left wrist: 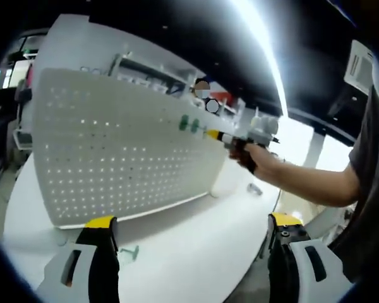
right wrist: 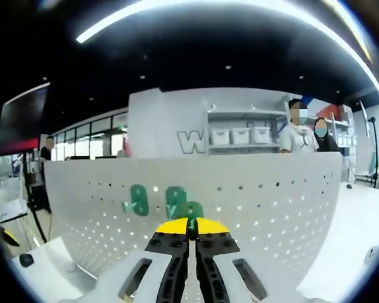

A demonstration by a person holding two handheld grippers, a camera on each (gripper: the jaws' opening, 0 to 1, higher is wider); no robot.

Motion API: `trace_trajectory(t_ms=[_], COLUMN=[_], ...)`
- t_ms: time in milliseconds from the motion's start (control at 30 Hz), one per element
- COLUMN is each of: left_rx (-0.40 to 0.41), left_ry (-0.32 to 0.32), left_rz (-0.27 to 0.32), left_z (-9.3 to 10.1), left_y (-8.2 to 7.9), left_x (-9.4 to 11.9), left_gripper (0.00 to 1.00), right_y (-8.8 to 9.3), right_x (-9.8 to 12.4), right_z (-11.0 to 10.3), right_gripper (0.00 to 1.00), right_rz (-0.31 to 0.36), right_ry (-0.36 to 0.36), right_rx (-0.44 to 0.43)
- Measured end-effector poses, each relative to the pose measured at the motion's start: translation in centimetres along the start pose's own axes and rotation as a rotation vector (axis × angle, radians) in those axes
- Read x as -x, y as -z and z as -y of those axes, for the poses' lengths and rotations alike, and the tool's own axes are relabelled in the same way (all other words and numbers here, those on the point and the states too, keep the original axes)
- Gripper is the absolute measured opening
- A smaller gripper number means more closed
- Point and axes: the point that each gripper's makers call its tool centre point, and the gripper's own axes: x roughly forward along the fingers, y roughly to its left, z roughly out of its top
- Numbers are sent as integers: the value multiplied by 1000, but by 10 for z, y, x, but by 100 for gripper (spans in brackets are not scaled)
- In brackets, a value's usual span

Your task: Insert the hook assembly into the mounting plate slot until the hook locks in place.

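Two green hooks (left wrist: 188,124) sit high on the pegboard (left wrist: 114,151) near its far edge in left gripper view; left gripper (left wrist: 189,230) gapes wide, holding nothing, a spare hook (left wrist: 130,253) on the worktop (left wrist: 196,233) betw. its jaws. Right gripper view: right gripper (right wrist: 191,228) clenched on a green hook (right wrist: 191,211) against the board, just beside two mounted hooks (right wrist: 139,199).

Only one readable mark: a large grey "W" (right wrist: 188,141) is showing on the white wall (right wrist: 164,120) behind the pegboard (right wrist: 271,202), in the right gripper view, just left of the shelf with white bins (right wrist: 240,136). More letters may be following it, but the shelf is cutting them off, so nothing beyond the "W" is reading. The green hooks (right wrist: 170,202) on the pegboard are carrying no legible print. In the left gripper view nothing is reading as text; the far wall there is too blurred and small.
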Motion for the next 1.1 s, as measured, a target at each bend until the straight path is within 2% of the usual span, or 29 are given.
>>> trace_trajectory(t_ms=[200, 367, 667, 900, 1100], left_rx=[-2, -4, 4, 6, 7], left_ry=[-1, -10, -11, -16, -16], left_rz=[5, 8, -1, 2, 1], left_z=[1, -2, -1, -4, -5], left_y=[-3, -5, 0, -2, -2], left_x=[0, 2, -1, -1, 0], left_gripper=[100, 100, 100, 100, 100], right_y=[-13, -17, -18, -17, -12], right_x=[-10, -14, -14, -16, -16], right_z=[10, 19, 26, 31, 33], right_gripper=[0, 0, 0, 0, 0], right_rz=[32, 45, 58, 64, 73], right_ry=[24, 41, 61, 60, 63], right_rx=[-1, 6, -8, 3, -20])
